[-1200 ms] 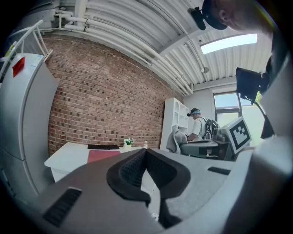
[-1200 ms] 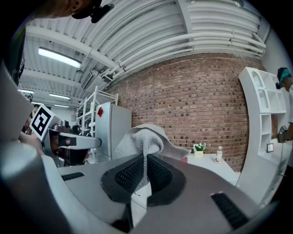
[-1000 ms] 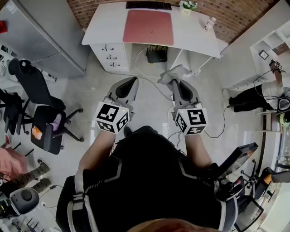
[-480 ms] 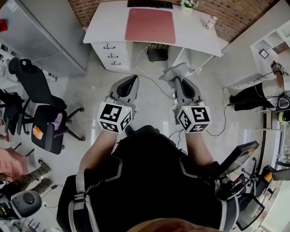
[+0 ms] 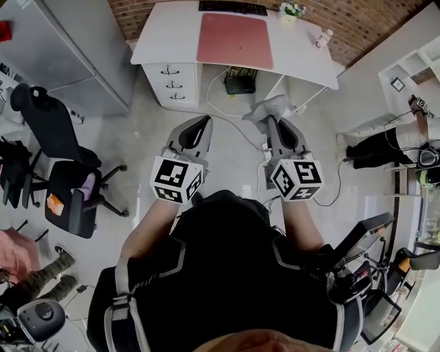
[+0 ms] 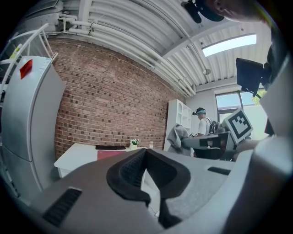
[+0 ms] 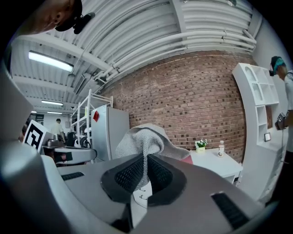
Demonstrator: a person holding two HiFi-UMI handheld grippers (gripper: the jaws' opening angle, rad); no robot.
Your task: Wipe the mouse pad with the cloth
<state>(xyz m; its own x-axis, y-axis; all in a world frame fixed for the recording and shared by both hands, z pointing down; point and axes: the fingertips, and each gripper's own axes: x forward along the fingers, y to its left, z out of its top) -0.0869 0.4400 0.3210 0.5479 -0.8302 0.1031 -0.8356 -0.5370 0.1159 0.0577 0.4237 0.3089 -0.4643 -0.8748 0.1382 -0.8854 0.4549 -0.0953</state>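
A pink mouse pad [image 5: 234, 40] lies on the white desk [image 5: 165, 38] far ahead of both grippers. My right gripper [image 5: 265, 122] is shut on a grey cloth [image 5: 265, 108], which bunches up above its jaws; the right gripper view shows the cloth [image 7: 142, 137] pinched at the right gripper [image 7: 146, 158]. My left gripper [image 5: 201, 124] is held beside it over the floor, shut and with nothing in it. In the left gripper view the left gripper [image 6: 145, 151] points at the mouse pad [image 6: 112, 154], with the cloth [image 6: 177, 135] at the right.
A black keyboard [image 5: 232, 7], a small plant [image 5: 291, 9] and a bottle [image 5: 322, 38] sit on the desk, with drawers [image 5: 172, 79] and cables [image 5: 227, 103] underneath. A black office chair [image 5: 69, 185] stands left. A white shelf [image 5: 412, 75] and a person [image 5: 388, 144] are on the right.
Both grippers have drifted slightly right and down in the head view, held side by side as before. The cloth stays in the right gripper.
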